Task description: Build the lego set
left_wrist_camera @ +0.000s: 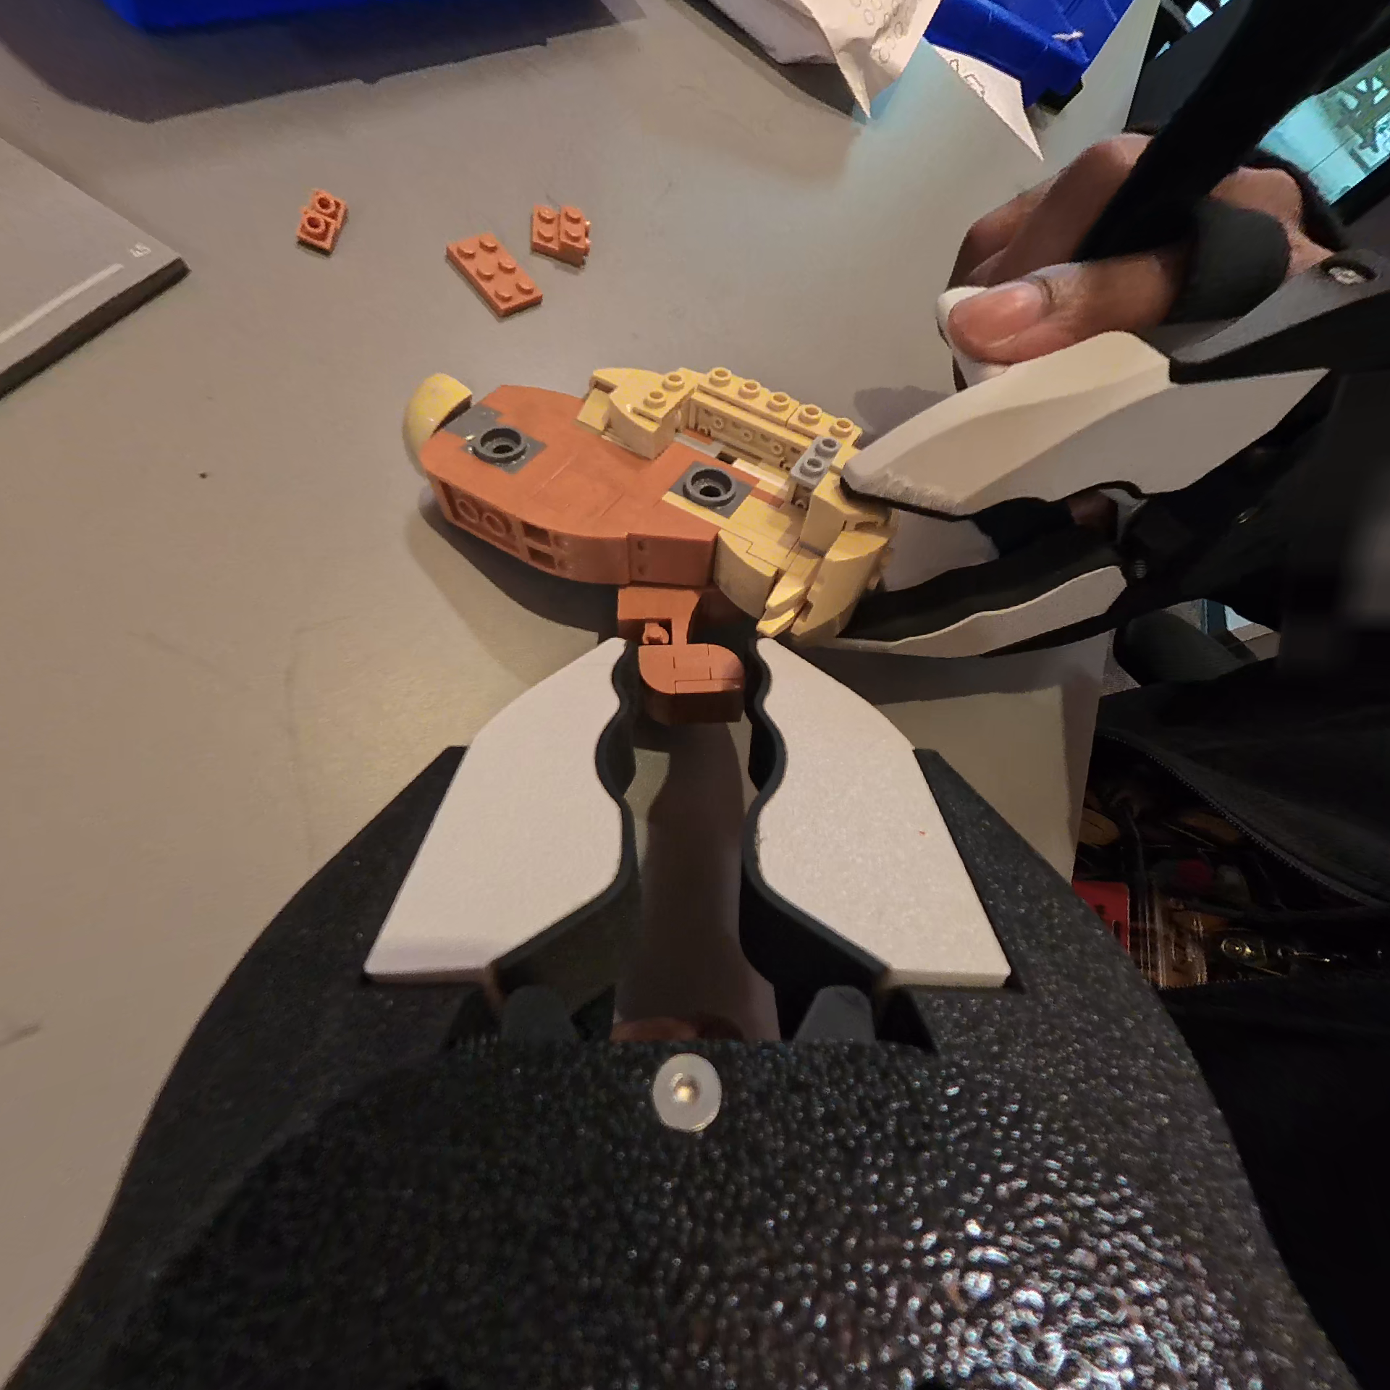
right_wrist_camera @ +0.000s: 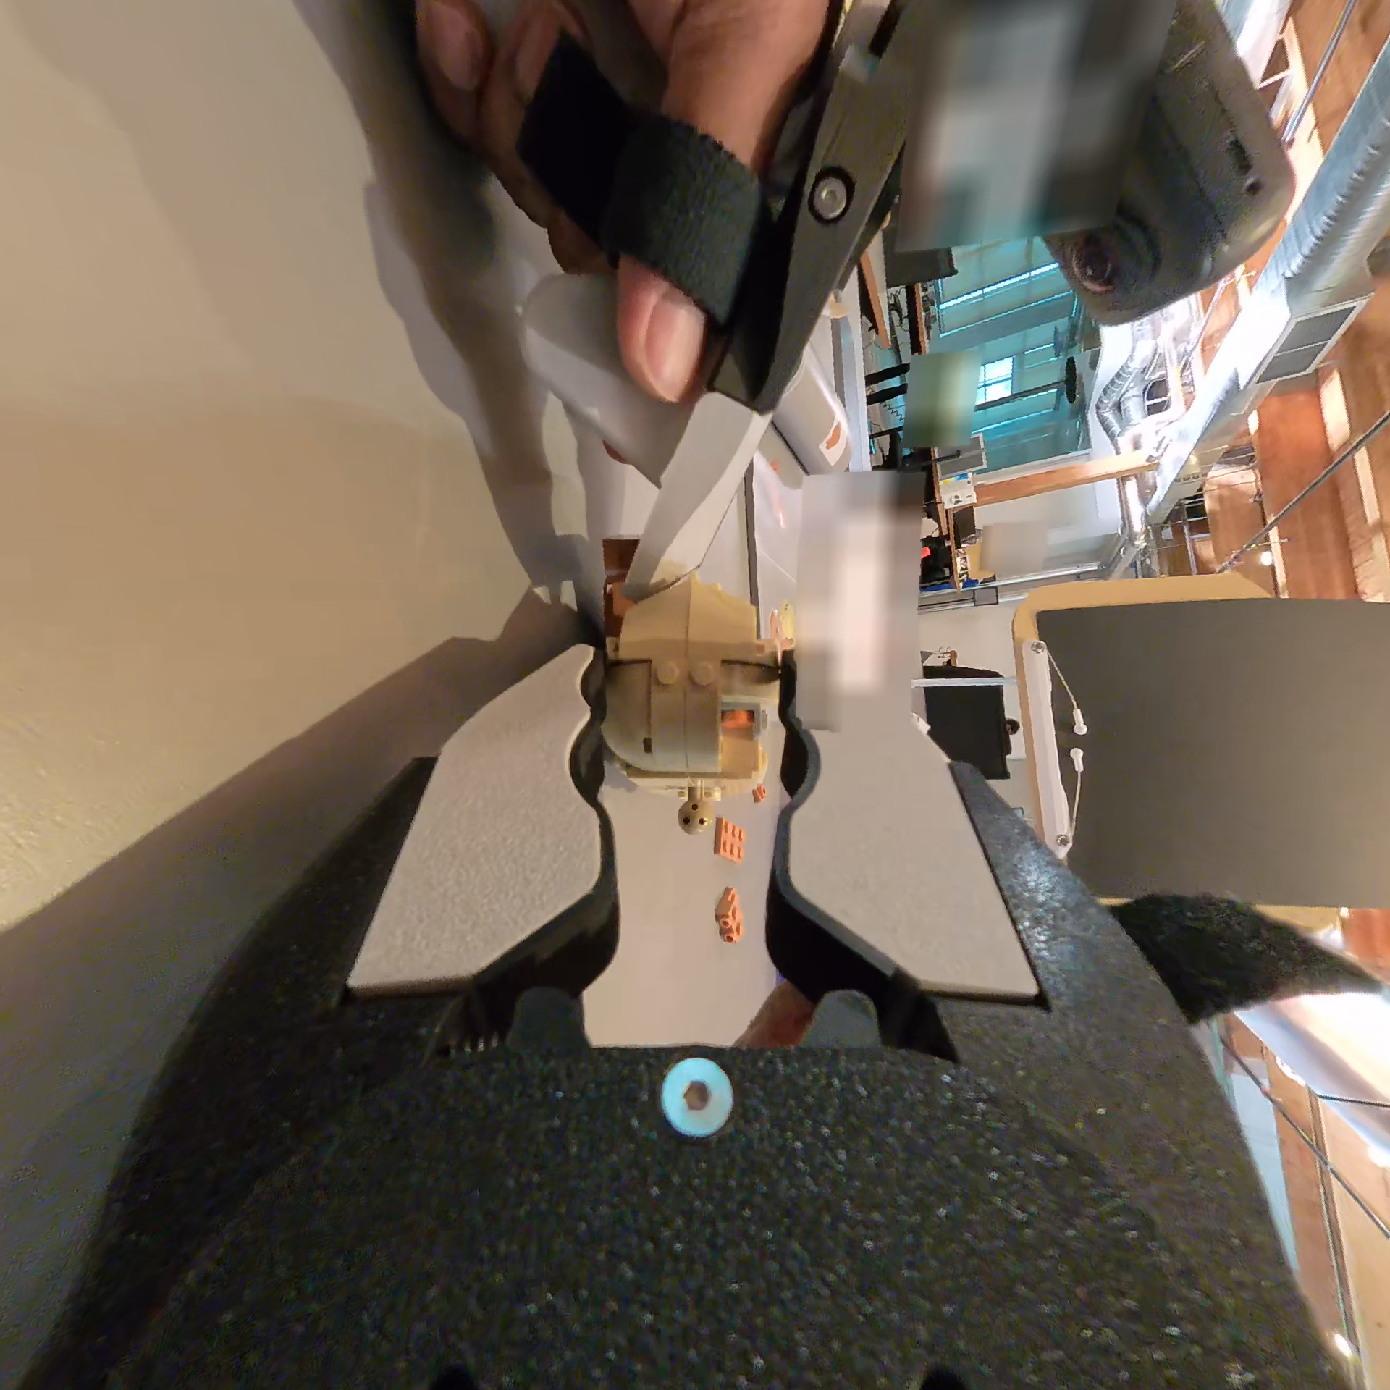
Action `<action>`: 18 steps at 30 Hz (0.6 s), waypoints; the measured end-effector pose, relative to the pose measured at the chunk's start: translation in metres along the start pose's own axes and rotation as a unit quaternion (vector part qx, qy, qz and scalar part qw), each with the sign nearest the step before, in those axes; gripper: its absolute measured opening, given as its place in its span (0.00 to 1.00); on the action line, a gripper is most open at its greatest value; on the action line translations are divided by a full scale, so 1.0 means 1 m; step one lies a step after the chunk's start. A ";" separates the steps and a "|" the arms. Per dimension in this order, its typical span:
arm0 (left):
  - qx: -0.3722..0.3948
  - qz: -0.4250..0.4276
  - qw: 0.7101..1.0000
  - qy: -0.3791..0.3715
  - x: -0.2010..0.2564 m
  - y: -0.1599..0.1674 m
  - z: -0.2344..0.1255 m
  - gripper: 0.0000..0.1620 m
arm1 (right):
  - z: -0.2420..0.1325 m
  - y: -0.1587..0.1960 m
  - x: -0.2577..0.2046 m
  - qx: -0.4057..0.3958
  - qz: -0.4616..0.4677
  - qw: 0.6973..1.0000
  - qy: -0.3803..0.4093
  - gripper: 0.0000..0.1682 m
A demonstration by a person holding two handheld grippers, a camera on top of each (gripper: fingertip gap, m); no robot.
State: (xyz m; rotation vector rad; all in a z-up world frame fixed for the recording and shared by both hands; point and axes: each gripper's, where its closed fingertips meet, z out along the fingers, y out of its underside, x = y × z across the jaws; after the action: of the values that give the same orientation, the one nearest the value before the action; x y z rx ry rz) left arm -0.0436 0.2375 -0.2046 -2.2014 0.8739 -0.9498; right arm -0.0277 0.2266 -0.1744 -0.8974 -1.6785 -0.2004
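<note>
The lego model [left_wrist_camera: 647, 496] lies on the grey tabletop [left_wrist_camera: 226, 602], its brown leg clamped by the left hand-held gripper [left_wrist_camera: 688, 677] at 6 o'clock, its tan end by the right hand-held gripper [right_wrist_camera: 692, 714] at 3 o'clock.

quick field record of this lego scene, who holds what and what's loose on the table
model: brown and tan lego build, lying on grey table
left gripper: shut on the brown stub at the model's near side
right gripper: shut on the model's tan end
loose parts: three brown plates beyond the model
other: booklet at left, blue bins at the far edge
</note>
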 end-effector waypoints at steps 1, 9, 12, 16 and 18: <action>0.001 -0.001 1.000 0.000 0.000 0.000 0.000 0.16 | 0.000 0.000 0.000 0.000 0.003 1.000 -0.001 0.26; 0.003 -0.003 1.000 -0.002 0.000 0.000 -0.001 0.16 | 0.001 0.000 0.000 0.000 0.022 1.000 -0.002 0.26; 0.004 -0.005 1.000 -0.001 -0.001 -0.001 -0.001 0.16 | 0.001 0.001 0.001 -0.001 0.025 1.000 -0.001 0.26; 0.005 -0.008 1.000 0.002 -0.002 -0.002 0.000 0.16 | 0.001 0.003 0.001 -0.002 0.035 0.999 0.001 0.26; 0.004 -0.009 1.000 0.005 -0.001 -0.002 0.001 0.16 | 0.000 0.003 0.000 0.005 0.053 0.999 -0.006 0.28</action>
State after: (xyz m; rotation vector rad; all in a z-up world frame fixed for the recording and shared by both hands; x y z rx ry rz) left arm -0.0432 0.2398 -0.2040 -2.2025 0.8560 -0.9721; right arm -0.0258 0.2288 -0.1754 -0.9782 -1.6367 -0.1151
